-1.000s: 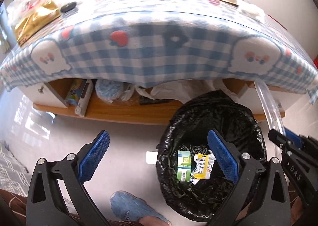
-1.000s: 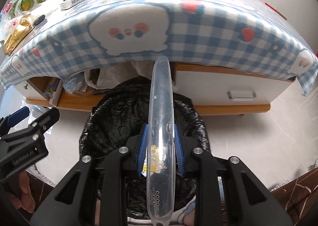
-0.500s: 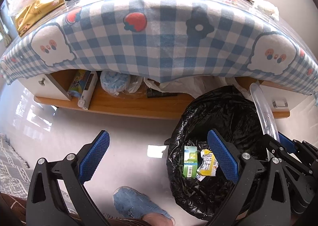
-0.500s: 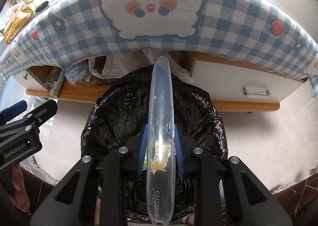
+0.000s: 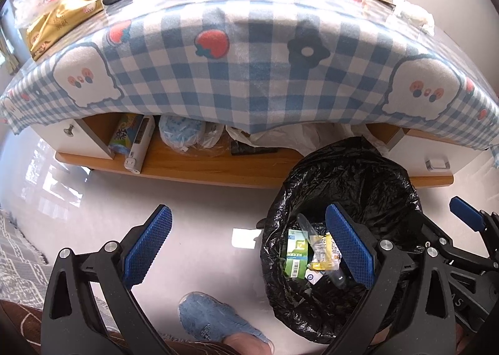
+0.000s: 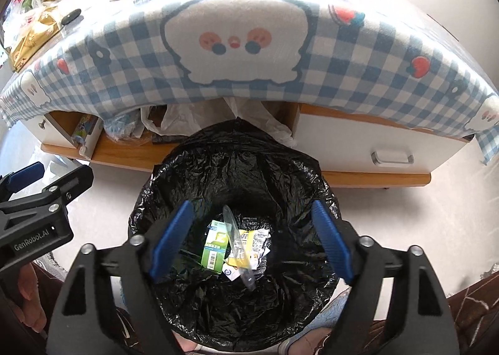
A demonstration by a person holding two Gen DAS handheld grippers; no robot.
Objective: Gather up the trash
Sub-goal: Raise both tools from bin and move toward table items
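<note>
Opening over the black-lined bin point(image 6: 237, 167), the right gripper point(image 6: 249, 239) has nothing between its jaws; the clear plastic piece point(image 6: 238, 245) lies below it on the green box point(image 6: 215, 244) and yellow wrapper point(image 6: 246, 238). Left gripper point(image 5: 246, 249) spread, empty, beside the bin. Clutter on the table point(image 5: 249, 52) beyond looks uncollected.
</note>
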